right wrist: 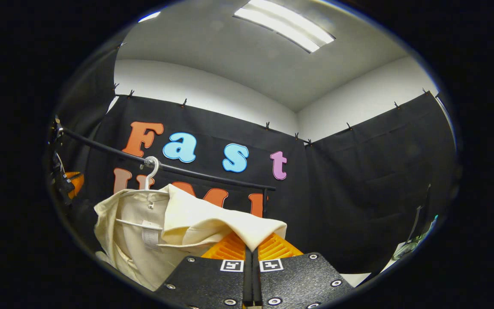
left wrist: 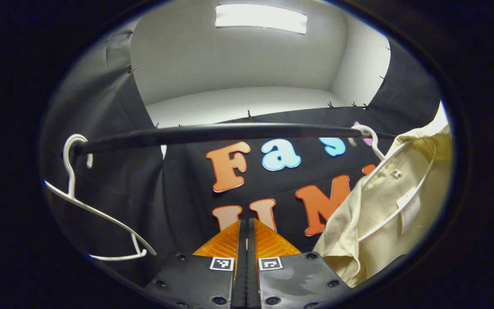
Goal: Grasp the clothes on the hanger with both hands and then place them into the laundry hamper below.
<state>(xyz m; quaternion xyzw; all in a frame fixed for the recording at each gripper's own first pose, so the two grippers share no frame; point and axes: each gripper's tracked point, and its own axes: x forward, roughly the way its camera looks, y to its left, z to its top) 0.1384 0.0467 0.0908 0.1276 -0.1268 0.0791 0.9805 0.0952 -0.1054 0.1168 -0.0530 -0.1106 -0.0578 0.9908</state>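
Cream shirt [right wrist: 152, 231] hangs on white hanger [right wrist: 150, 171] from black rail [right wrist: 212, 177]; right gripper [right wrist: 251, 251] pinches its shoulder fabric; left gripper [left wrist: 247, 227] clenched, holding nothing.

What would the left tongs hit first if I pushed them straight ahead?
Probably the black cloth wall, passing below the rail. The shirt hangs off to one side and the bare hanger to the other; depth is unclear.
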